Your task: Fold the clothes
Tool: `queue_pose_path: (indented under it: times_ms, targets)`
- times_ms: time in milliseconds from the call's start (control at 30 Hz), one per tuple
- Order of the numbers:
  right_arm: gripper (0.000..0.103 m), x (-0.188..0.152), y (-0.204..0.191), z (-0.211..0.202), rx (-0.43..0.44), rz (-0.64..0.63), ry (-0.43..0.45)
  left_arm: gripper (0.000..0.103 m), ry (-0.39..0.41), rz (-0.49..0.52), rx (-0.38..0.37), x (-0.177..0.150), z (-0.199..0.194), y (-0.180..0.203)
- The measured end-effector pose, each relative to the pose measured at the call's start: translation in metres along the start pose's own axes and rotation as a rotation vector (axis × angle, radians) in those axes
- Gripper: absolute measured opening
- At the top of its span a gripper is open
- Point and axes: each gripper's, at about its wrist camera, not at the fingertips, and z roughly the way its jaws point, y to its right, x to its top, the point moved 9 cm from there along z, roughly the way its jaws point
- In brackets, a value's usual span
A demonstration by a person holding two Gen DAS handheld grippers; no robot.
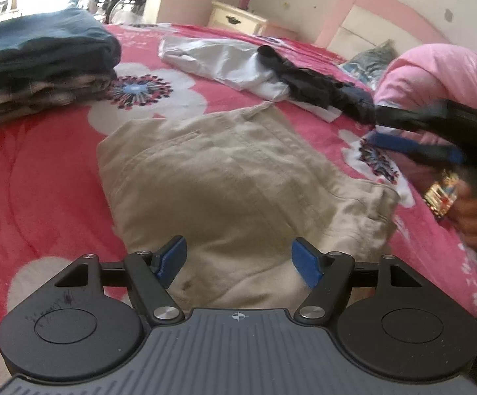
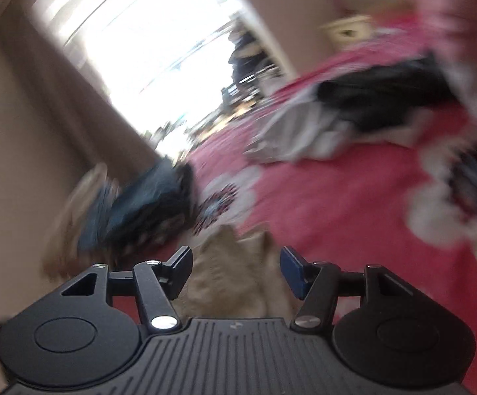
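1. The bed (image 1: 41,177), under its pink flowered cover, carried everything I was working with, and it filled both of my views.

2. The stack of folded clothes (image 1: 37,65) sat far to my left on the bed, well apart from the piece in hand. I judged that was where a finished piece would go.

3. The beige garment (image 1: 232,177) lay flat on the cover straight ahead of my left hand-held gripper (image 1: 238,260). It was already doubled over, and its long axis ran away from me, tilting a little toward the far right. Its near edge lay below the tips of that gripper.

4. Beyond it, a white garment (image 1: 218,59) and a dark garment (image 1: 320,85) lay loose in a heap, still unfolded, near the pink pillow (image 1: 442,72).

5. My left hand-held gripper stood open, jaws wide apart and holding nothing, with the beige cloth below the gap but not pinched.

6. My right hand-held gripper (image 2: 237,271) was open too and held nothing. In its own blurred view the beige cloth showed beneath the gap, but I couldn't see the pads pressing on it. From the left view it hung off the garment's far right corner.

7. I judged the left one the nearer for taking the near edge, the right better placed for the far corner.
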Motion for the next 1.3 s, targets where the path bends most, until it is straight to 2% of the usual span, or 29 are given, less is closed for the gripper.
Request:
queue_pose_path:
  times_ms: [67, 133, 167, 200, 267, 400, 467, 567, 667, 700, 800, 867, 1000, 1100, 1200, 1300]
  targets:
    - [0.057, -0.004, -0.01, 0.024, 0.0, -0.065, -0.06, 0.07, -0.009, 0.022, 0.008, -0.007, 0.003, 0.006]
    - [0.052, -0.014, -0.012, 0.052, -0.012, -0.117, -0.157, 0.071, -0.001, 0.047, 0.022, -0.013, 0.005, 0.01]
    - [0.044, -0.021, -0.011, 0.063, -0.037, -0.133, -0.211, 0.071, 0.006, 0.056, 0.026, -0.015, 0.005, 0.01]
    - [0.03, -0.03, -0.01, 0.07, -0.058, -0.155, -0.259, 0.071, 0.008, 0.056, 0.026, -0.016, 0.005, 0.01]
    - [0.007, -0.037, -0.015, 0.066, -0.071, -0.207, -0.278, 0.07, 0.009, 0.045, 0.019, -0.015, 0.003, 0.008]
    - [0.006, -0.026, -0.038, 0.026, -0.063, -0.242, -0.179, 0.07, 0.025, 0.084, 0.002, -0.013, -0.005, 0.014]
    - [0.006, -0.024, -0.041, 0.011, -0.087, -0.241, -0.145, 0.07, 0.02, 0.112, -0.005, -0.016, -0.004, 0.018]
    - [0.008, -0.039, -0.024, 0.019, -0.167, -0.301, -0.165, 0.071, 0.002, 0.119, -0.004, -0.022, 0.005, 0.019]
    - [0.014, -0.059, -0.003, 0.039, -0.224, -0.352, -0.218, 0.071, 0.002, 0.1, -0.006, -0.021, 0.006, 0.016]
    - [0.016, -0.055, -0.006, 0.035, -0.225, -0.354, -0.21, 0.071, 0.002, 0.096, -0.004, -0.021, 0.006, 0.016]
    - [0.02, -0.027, -0.025, 0.017, -0.283, -0.408, -0.097, 0.071, 0.01, 0.1, 0.004, -0.023, 0.004, 0.016]
    - [0.02, -0.011, -0.043, 0.011, -0.262, -0.445, -0.032, 0.071, 0.011, 0.094, 0.007, -0.022, 0.005, 0.017]
    - [0.018, -0.014, -0.07, 0.048, -0.158, -0.576, -0.052, 0.071, 0.022, 0.081, 0.01, -0.024, 0.003, 0.017]
    - [0.015, -0.037, -0.031, 0.103, -0.204, -0.559, -0.185, 0.071, 0.048, 0.066, 0.013, -0.027, -0.003, 0.018]
    - [0.014, -0.036, -0.019, 0.111, -0.148, -0.498, -0.168, 0.071, 0.082, 0.056, 0.019, -0.028, -0.018, 0.018]
    - [0.017, -0.023, -0.029, 0.088, -0.172, -0.501, -0.134, 0.071, 0.097, 0.044, 0.016, -0.035, -0.034, 0.012]
